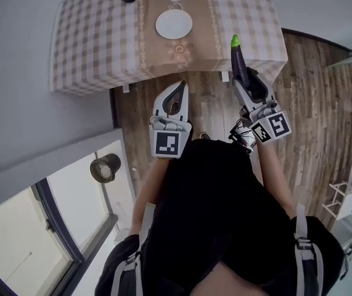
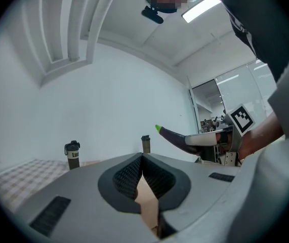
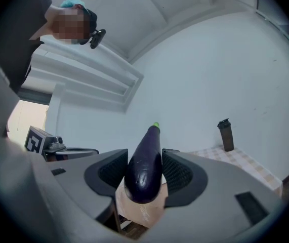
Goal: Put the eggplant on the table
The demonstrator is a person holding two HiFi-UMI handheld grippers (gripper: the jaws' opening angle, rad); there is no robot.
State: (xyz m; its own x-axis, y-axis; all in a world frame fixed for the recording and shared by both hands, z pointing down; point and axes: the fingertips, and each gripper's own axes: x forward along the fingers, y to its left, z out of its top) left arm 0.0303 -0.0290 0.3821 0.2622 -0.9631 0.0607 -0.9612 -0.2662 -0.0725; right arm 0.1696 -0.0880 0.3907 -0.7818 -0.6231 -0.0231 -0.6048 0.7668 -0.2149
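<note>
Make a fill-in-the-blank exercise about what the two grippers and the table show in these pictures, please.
The right gripper is shut on the eggplant, whose stem tip is ____.
The left gripper is ____, with nothing between its jaws.
The plate on the table is ____ in colour.
Missing words: green; shut; white.

one eggplant (image 1: 240, 60), one plate (image 1: 174, 24), two bottles (image 2: 72, 155) (image 2: 145, 143).
</note>
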